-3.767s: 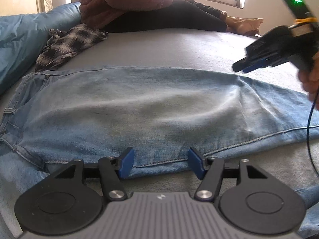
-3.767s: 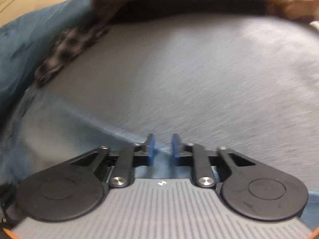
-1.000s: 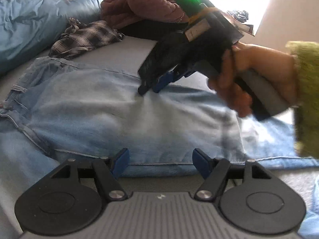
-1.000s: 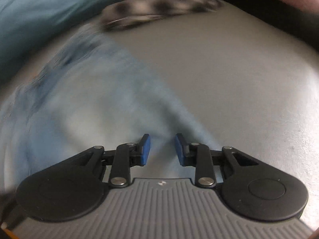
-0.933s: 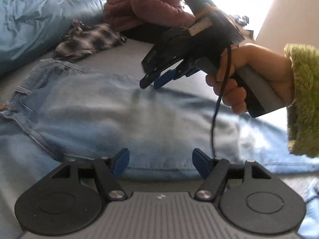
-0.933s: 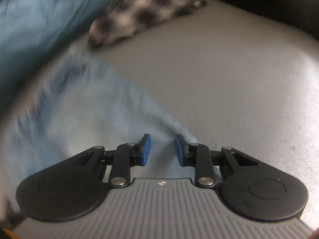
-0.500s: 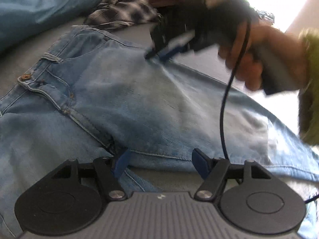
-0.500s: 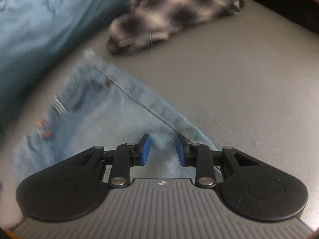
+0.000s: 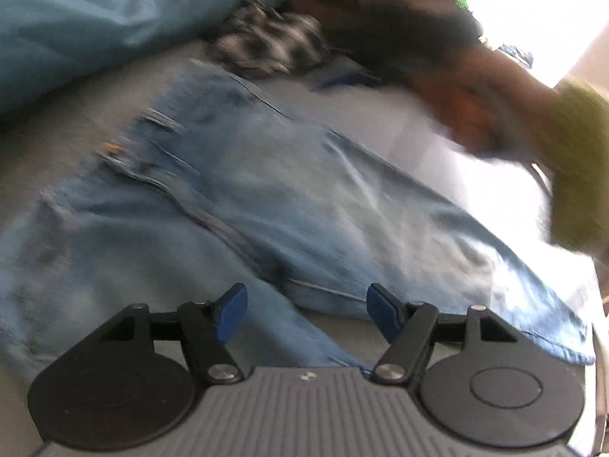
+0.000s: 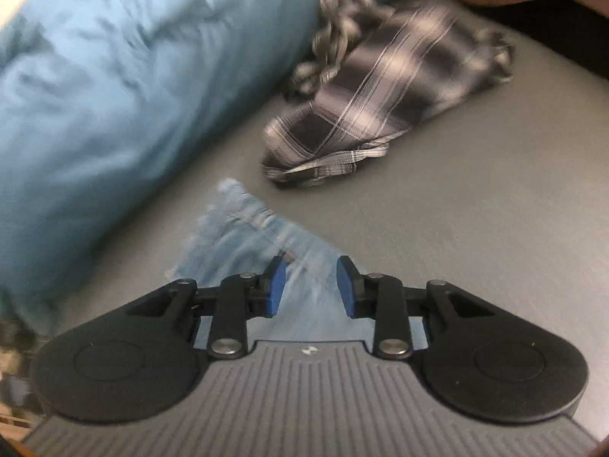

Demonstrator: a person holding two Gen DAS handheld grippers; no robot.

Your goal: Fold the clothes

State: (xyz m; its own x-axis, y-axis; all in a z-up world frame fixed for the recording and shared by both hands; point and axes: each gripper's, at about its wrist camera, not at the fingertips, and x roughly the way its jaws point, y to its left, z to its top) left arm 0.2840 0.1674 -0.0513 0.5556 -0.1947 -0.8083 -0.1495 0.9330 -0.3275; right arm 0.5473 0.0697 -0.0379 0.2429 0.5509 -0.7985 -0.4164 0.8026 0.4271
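Left gripper (image 9: 306, 306) stands wide open with nothing between its pads, low over the crotch of the jeans (image 9: 266, 205), where the two legs part. Right gripper (image 10: 310, 287) is part open and likewise holds nothing; in its own view denim lies under and between its blue fingers (image 10: 276, 285) at the waistband corner, but whether the pads touch the cloth cannot be told.

The jeans lie spread on the grey bed (image 10: 475, 221), front up, waistband toward the blue duvet (image 10: 95, 76), one leg running off to the right and the other passing under the left gripper. No fold shows in what either view takes in; the leg ends are out of sight.

Just beyond the waistband corner lies a crumpled plaid garment (image 10: 380, 114), near the jeans but not touching them, and behind it someone sits on the bed.

Both views are smeared. If the right gripper shuts here, it may take only the top layer of denim, and the back layer would then drag and bunch when lifted. A reach past the corner could snag the plaid garment. The left gripper, set at the crotch seam, could catch both legs at once and skew any fold.
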